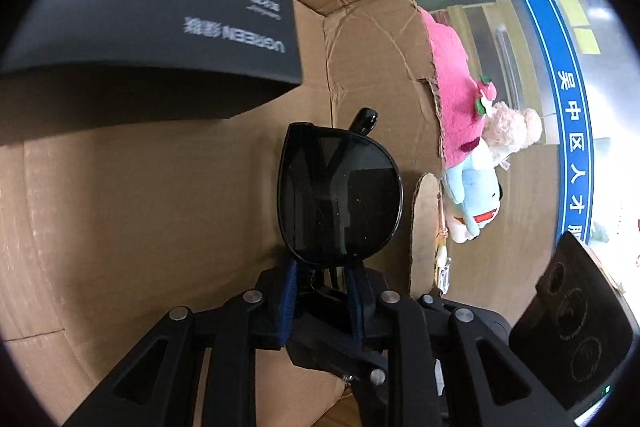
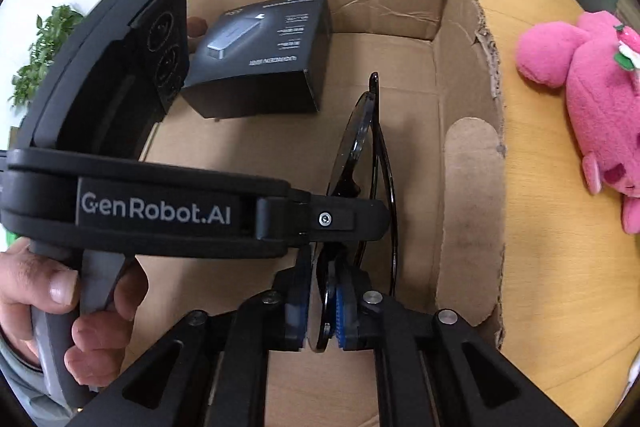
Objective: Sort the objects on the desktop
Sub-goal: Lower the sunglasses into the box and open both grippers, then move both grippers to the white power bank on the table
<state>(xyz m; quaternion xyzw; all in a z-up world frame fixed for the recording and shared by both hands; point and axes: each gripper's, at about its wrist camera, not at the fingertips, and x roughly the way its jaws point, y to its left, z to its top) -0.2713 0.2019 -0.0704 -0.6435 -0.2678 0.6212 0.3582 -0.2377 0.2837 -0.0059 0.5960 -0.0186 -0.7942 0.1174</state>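
Over the open brown cardboard box [image 2: 404, 75], both my grippers have hold of one pair of black-framed dark-lens sunglasses [image 1: 340, 195]. My left gripper [image 1: 322, 291] has its blue-padded fingers drawn narrow on the frame's lower part, the lens standing just ahead of the tips. My right gripper [image 2: 324, 311] pinches a lens edge-on between its pads, the folded temples arching forward beyond them.

I judge the sunglasses light, stiff and slick, with lenses that scratch and hinges that could bend. The frame rim looks the safer hold; squeezing the lens risks a slip.

Ahead and left of my right fingers a black printed retail carton [image 2: 260, 59] lies inside the box. The box's torn right wall [image 2: 472, 187] stands beside the fingers. Beyond it, on the round tan wooden tabletop [image 2: 560, 287], lies a pink plush toy [image 2: 600, 99]. The left gripper's body crosses in front of the right camera.
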